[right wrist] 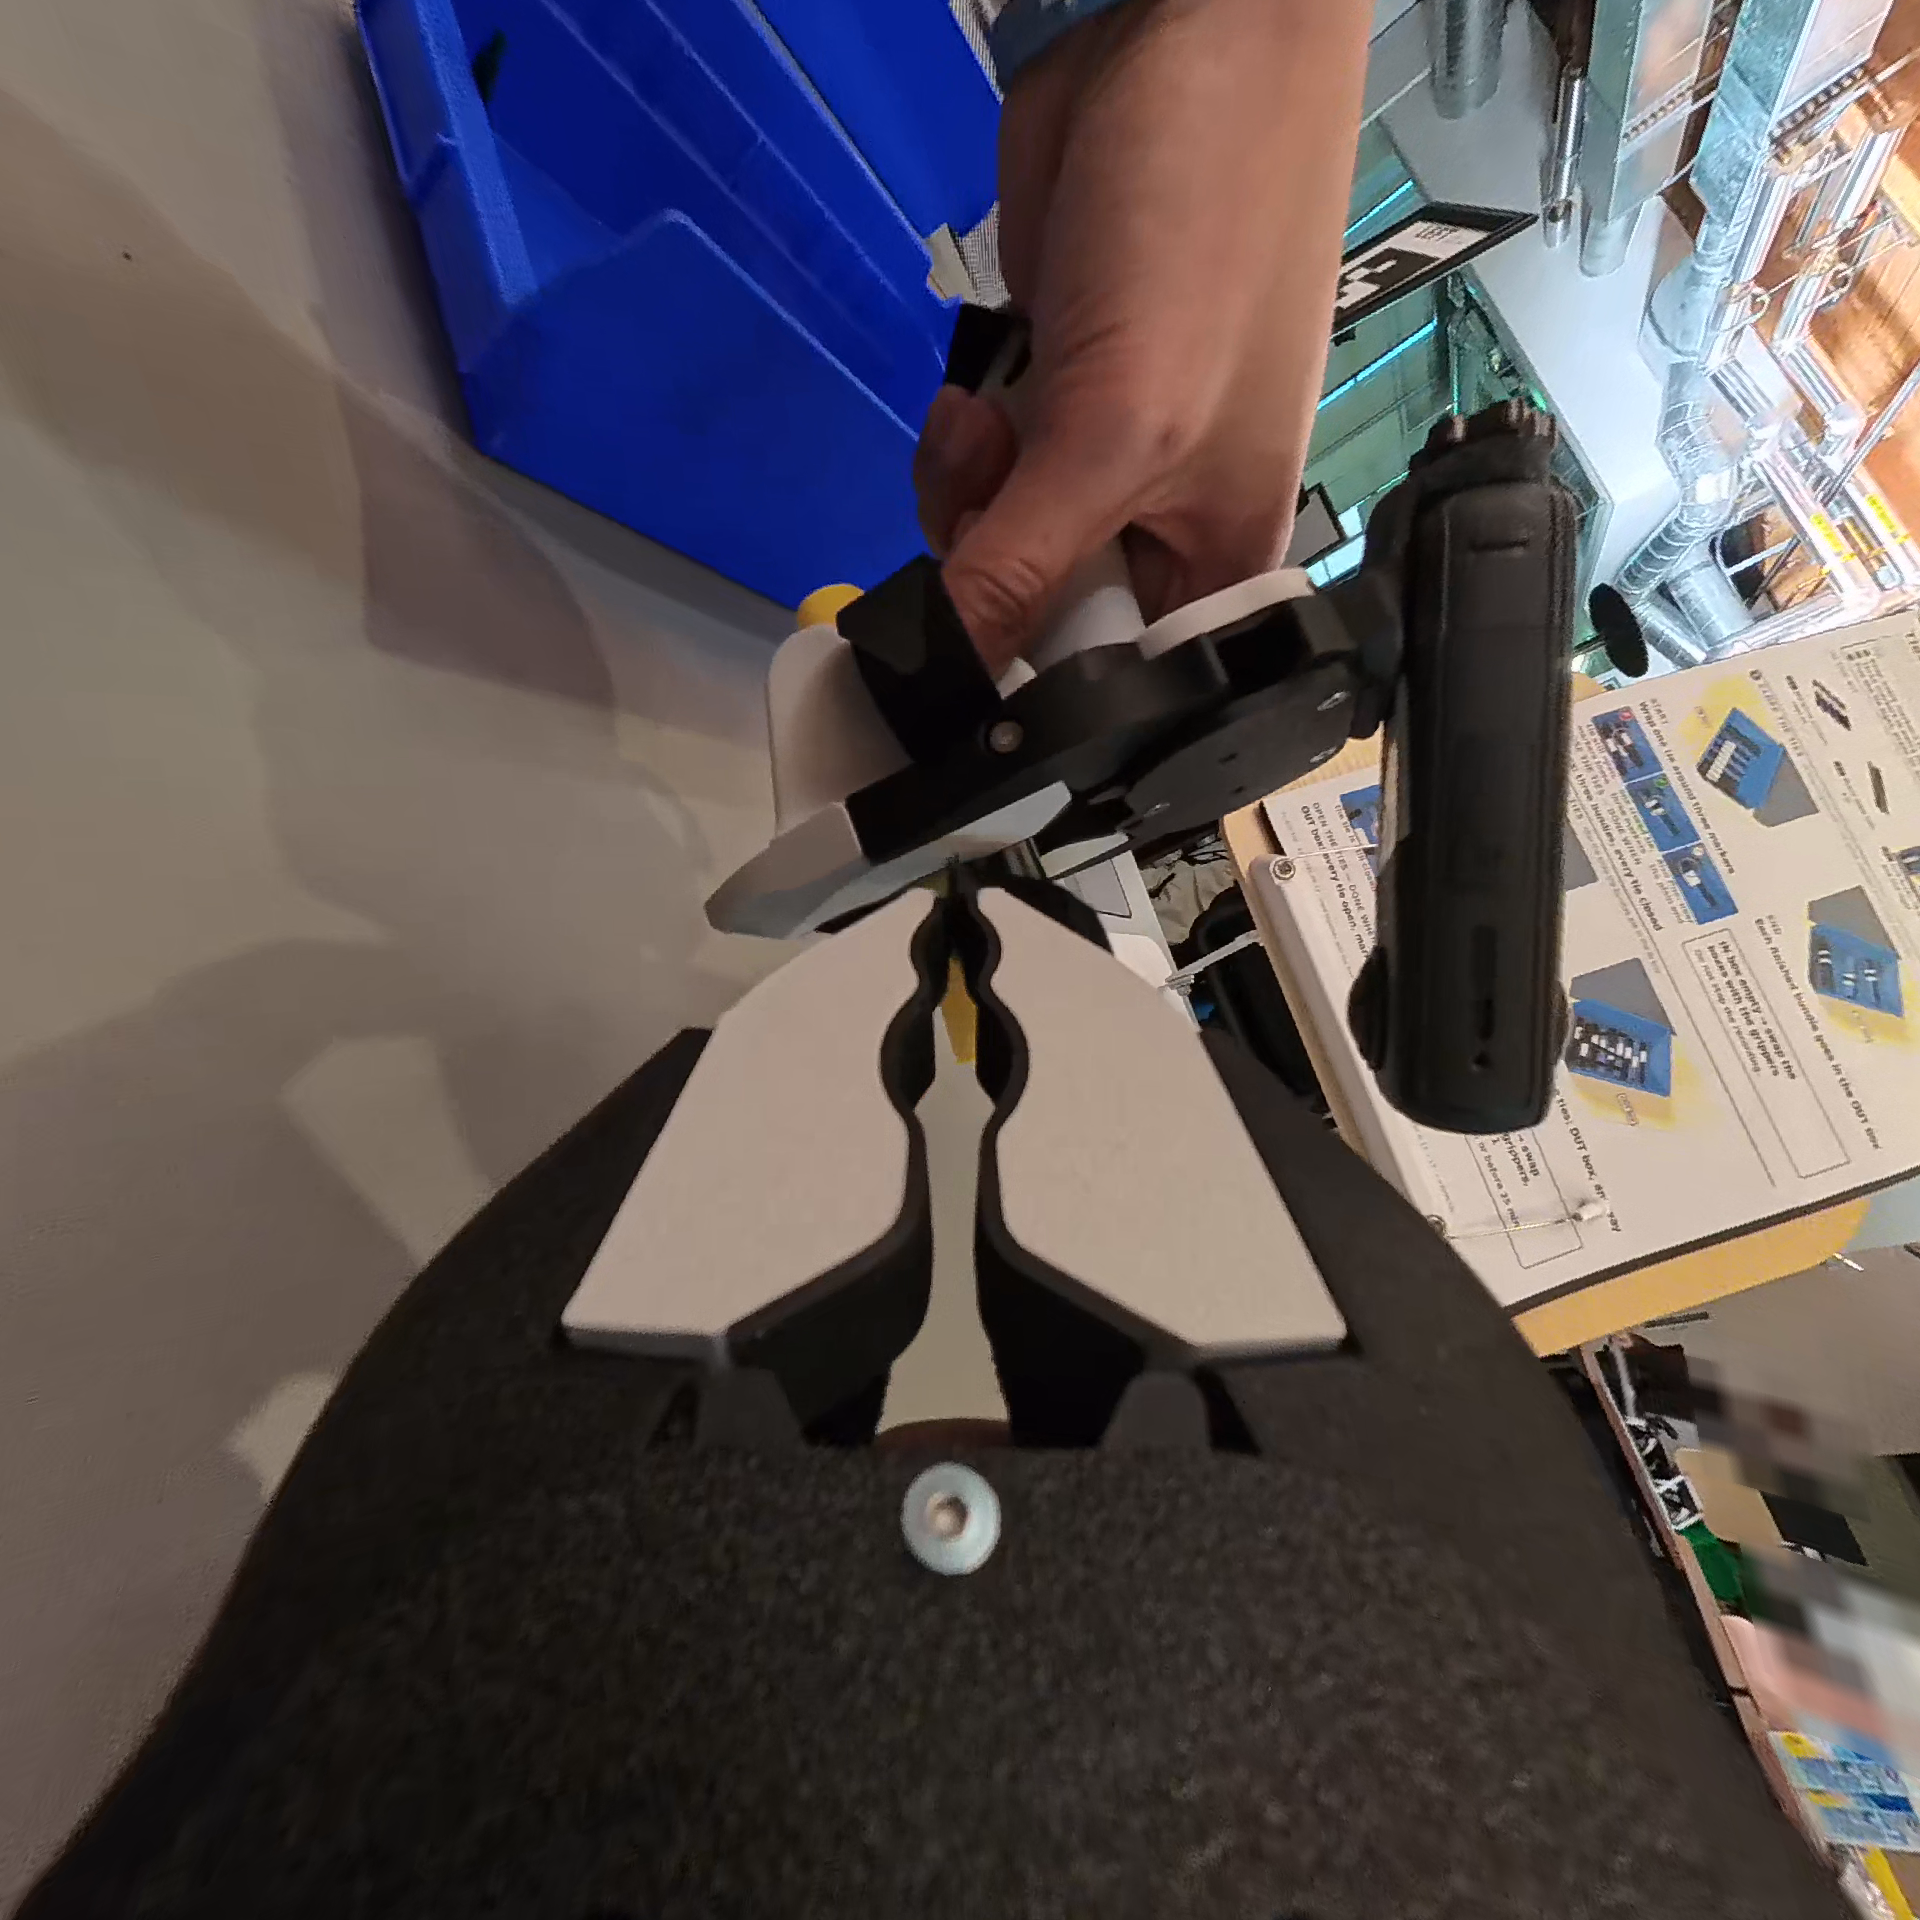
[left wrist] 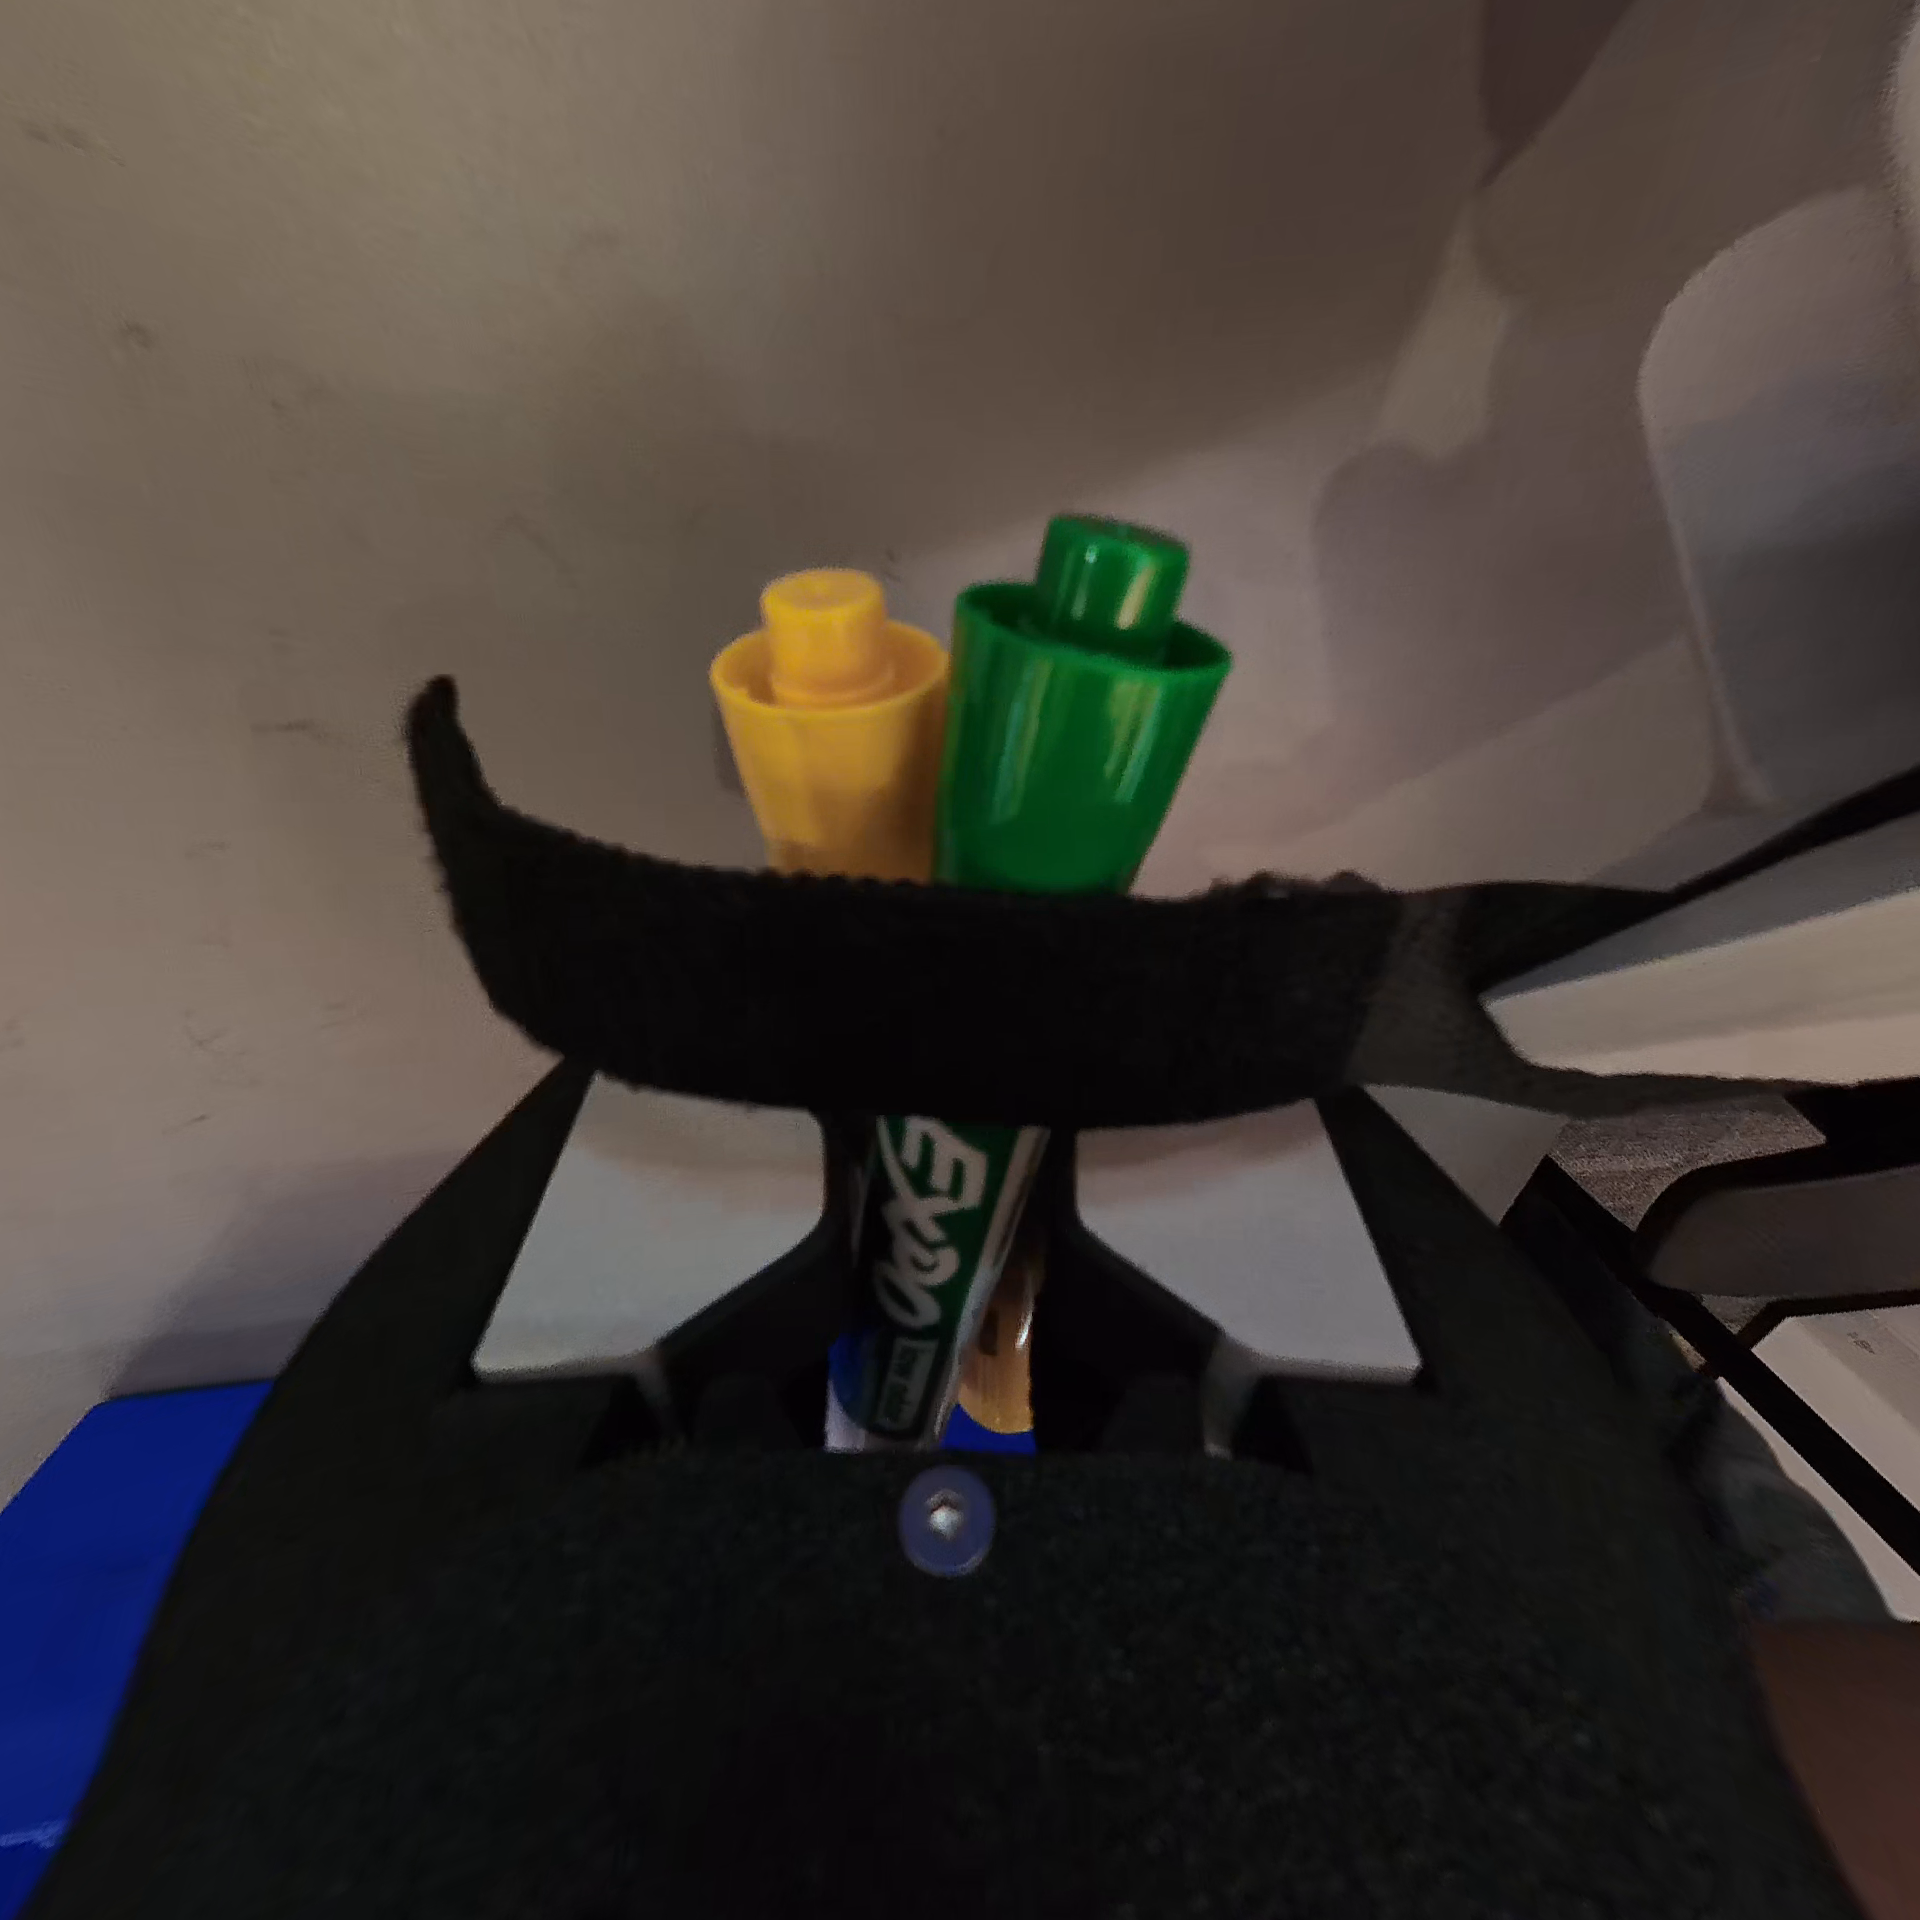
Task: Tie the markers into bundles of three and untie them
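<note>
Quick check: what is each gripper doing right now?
Left gripper: shut on the markers.
Right gripper: shut on the black strap end, pulling it sideways.

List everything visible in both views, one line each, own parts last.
Green marker: one, green, held in the left gripper.
Yellow marker: one, yellow, beside the green marker.
Strap: one, black, across the markers, its end pinched by the right gripper.
Bin: one, blue, on the table behind the hand.
Table: one, pale grey.
Instruction sheet: one, white, at right.
Hand: one, gripping the left gripper's handle.
Left gripper: black, shut on markers.
Right gripper: white and black, shut on strap.
</note>
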### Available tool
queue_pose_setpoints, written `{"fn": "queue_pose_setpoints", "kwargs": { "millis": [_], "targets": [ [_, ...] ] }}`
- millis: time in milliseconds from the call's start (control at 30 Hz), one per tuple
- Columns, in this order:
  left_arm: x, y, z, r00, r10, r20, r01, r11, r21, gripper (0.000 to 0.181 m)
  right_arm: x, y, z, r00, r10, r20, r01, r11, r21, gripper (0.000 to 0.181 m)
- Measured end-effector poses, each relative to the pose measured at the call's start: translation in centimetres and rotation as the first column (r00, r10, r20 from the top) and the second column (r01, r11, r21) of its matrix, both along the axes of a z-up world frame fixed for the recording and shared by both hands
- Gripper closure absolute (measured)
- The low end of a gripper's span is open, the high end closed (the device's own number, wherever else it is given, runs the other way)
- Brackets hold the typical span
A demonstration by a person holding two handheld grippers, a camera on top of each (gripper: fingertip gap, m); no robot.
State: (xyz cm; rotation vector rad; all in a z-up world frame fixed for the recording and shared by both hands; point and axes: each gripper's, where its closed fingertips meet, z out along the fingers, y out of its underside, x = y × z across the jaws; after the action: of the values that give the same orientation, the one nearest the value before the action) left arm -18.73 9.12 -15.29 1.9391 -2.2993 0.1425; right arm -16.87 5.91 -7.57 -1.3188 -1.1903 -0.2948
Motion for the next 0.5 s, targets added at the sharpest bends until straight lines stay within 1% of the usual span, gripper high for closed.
{"fn": "queue_pose_setpoints", "kwargs": {
  "millis": [33, 167, 267, 400, 500],
  "targets": [
    [0.0, 0.0, 0.0, 1.000, 0.000, -0.001, 0.000, 1.000, -0.002, 0.141, 0.0, 0.1, 0.0, 1.000, -0.001, 0.004, 0.001, 1.000, 0.002, 0.180],
    [-0.4, -0.1, 0.2, 1.000, -0.003, -0.014, 0.003, 1.000, -0.002, 0.141, 0.3, 0.4, -0.4, 0.999, -0.004, 0.051, 0.002, 1.000, 0.027, 0.180],
    [-0.6, -0.1, 0.3, 1.000, -0.004, -0.022, 0.003, 1.000, -0.005, 0.141, 0.4, 0.5, -1.1, 0.987, -0.010, 0.163, -0.007, 0.995, 0.102, 0.180],
    [-0.5, -0.1, 0.3, 1.000, -0.003, -0.020, 0.003, 1.000, -0.006, 0.141, -0.1, 0.1, -1.6, 0.959, 0.007, 0.284, -0.067, 0.977, 0.200, 0.180],
    [-0.3, -0.2, 0.3, 1.000, -0.001, -0.013, 0.001, 1.000, -0.009, 0.141, -0.8, -0.7, -1.8, 0.955, 0.055, 0.291, -0.115, 0.974, 0.195, 0.180]
  ]
}}
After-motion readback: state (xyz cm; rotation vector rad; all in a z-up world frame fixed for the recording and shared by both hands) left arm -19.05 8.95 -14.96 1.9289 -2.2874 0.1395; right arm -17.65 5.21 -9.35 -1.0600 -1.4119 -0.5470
